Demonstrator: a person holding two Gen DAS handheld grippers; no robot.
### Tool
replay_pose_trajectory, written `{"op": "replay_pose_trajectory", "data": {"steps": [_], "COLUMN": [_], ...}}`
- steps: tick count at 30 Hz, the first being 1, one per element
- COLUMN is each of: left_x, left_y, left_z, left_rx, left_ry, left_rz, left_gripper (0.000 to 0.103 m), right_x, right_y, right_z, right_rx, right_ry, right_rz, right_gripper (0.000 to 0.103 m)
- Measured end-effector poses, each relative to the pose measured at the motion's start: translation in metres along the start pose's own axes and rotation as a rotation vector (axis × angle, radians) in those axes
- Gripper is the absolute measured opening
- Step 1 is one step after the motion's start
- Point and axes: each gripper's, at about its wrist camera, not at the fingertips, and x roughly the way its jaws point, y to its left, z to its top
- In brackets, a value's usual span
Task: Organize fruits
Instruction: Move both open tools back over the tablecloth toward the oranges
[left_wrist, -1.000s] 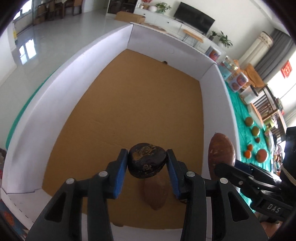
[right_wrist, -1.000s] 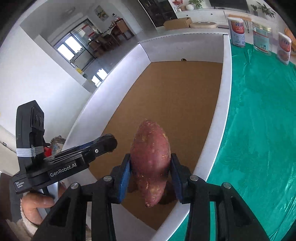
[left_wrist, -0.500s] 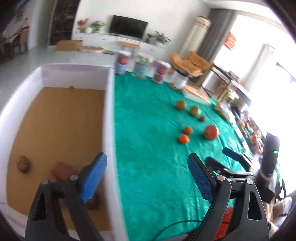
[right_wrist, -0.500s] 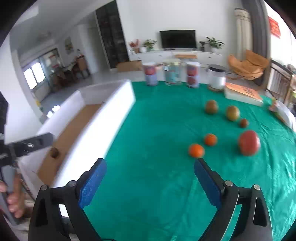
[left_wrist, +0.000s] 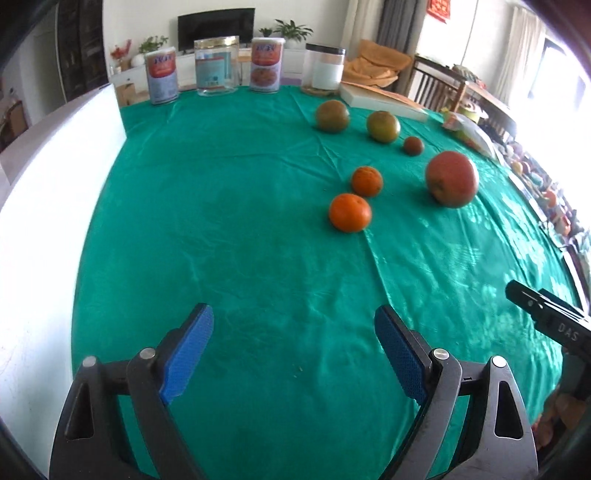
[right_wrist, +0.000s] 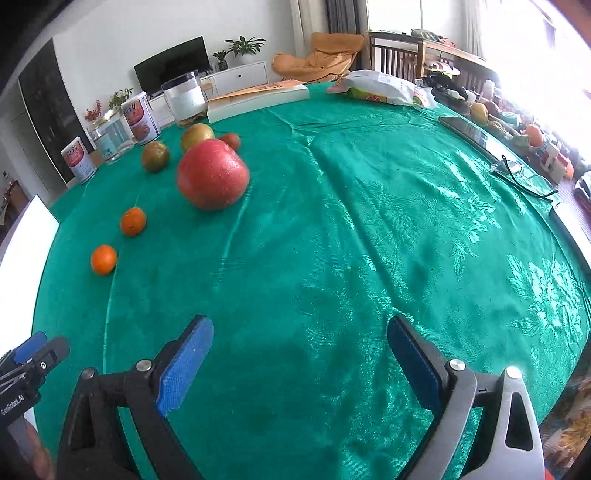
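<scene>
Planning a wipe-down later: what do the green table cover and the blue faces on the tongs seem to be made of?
Table cover: probably a glossy woven fabric; it creases, shines and carries a leaf pattern. Blue pads on the left tongs: likely matte rubber or plastic, judging by the fine dotted grip texture.

Surface (left_wrist: 229, 236): green cloth cover.
Fruit: 6, loosely grouped (left_wrist: 349, 212).
Far edge: 4 canisters (left_wrist: 216, 66), book (left_wrist: 384, 101).

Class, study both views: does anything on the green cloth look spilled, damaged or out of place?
Nothing spilled or broken. Six fruits sit loose on the cloth, among them a big red fruit and two small oranges. Both tongs are open and hold nothing.
</scene>
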Motion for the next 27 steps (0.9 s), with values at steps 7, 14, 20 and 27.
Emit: {"op": "replay_pose_trajectory", "data": {"steps": [7, 14, 20, 27], "left_x": [0.015, 0.019, 0.02, 0.021], "left_y": [0.004, 0.002, -0.001, -0.003], "left_z": [-0.006, -0.005, -0.005, -0.005], "left_rx": [0.004, 0.023, 0.035, 0.042], "left_ry": [-0.033, -0.021, -0.015, -0.012], "left_rz": [0.049, 0.054, 0.061, 0.069], "left_gripper": [0.09, 0.093, 0.094, 0.095], "right_x": [0.016, 0.022, 0.026, 0.032], "right_y": [0.047, 0.061, 0.054, 0.044], "right_z": [-0.008, -0.014, -0.011, -0.009], "right_rx": [-0.214, -0.286, -0.247, -0.19], "right_ry": [-0.007, 0.007, 0.025, 0.058], "right_rz": [-0.056, -0.045, -0.012, 0.019], "right_gripper": [0.095, 0.095, 0.095, 0.101]}}
